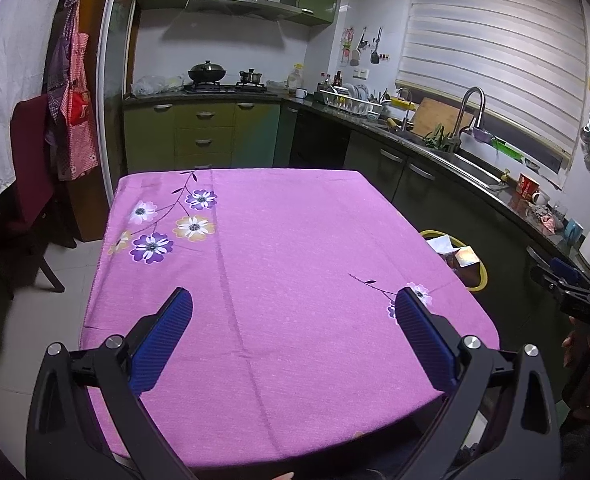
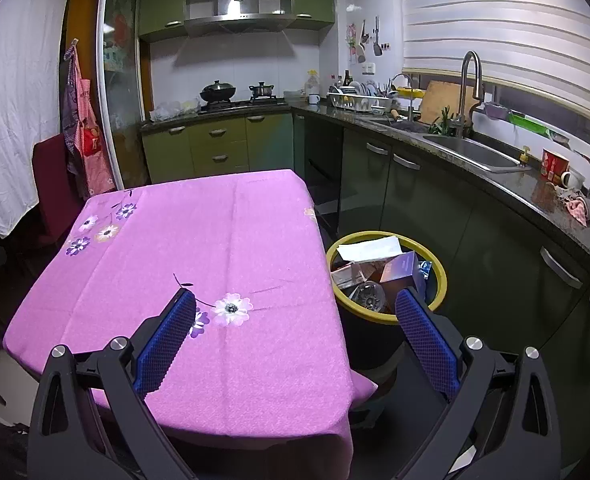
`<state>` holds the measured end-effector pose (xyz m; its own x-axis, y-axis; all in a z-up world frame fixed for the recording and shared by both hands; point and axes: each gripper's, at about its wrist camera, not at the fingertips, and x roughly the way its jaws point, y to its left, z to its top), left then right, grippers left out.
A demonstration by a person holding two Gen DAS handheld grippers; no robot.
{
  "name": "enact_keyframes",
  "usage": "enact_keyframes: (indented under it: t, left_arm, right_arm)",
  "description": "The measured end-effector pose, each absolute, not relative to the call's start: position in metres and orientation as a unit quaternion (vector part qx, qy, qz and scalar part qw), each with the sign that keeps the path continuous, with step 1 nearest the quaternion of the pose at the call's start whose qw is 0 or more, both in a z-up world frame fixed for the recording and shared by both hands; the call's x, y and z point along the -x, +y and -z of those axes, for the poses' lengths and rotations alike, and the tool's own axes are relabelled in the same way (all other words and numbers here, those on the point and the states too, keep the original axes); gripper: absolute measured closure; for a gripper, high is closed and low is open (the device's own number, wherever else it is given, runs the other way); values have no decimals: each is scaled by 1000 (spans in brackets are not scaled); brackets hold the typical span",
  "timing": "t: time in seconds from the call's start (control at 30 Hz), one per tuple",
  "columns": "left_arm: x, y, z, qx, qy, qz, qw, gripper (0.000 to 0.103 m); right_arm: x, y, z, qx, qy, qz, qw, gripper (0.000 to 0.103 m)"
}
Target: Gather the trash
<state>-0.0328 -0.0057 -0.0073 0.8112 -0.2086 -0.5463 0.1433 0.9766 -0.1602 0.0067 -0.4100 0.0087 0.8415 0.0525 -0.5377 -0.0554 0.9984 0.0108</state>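
Observation:
A black trash bin with a yellow rim [image 2: 440,280] stands on the floor right of the table; it holds white paper [image 2: 369,249], a purple box [image 2: 403,270] and a clear plastic bottle [image 2: 369,294]. In the left wrist view the bin [image 1: 483,276] peeks out past the table's right edge. The table's pink flowered cloth [image 1: 279,264] [image 2: 215,248] has no trash on it. My left gripper [image 1: 293,304] is open and empty above the table's near half. My right gripper [image 2: 295,308] is open and empty above the table's right edge, beside the bin.
A dark red chair [image 1: 31,168] stands left of the table. Green cabinets, a stove [image 1: 223,87] and a counter with a sink [image 2: 471,152] run along the back and right walls. The right gripper's body shows at the far right of the left wrist view [image 1: 567,280].

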Motion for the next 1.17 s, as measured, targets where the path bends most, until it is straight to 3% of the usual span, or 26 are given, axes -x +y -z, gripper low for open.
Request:
enact_keyframes:
  t: [1.17]
  left_arm:
    - [-1, -3, 17, 58, 314, 78, 944, 6]
  right_arm:
    - [-23, -407, 3, -2, 302, -35, 953, 5]
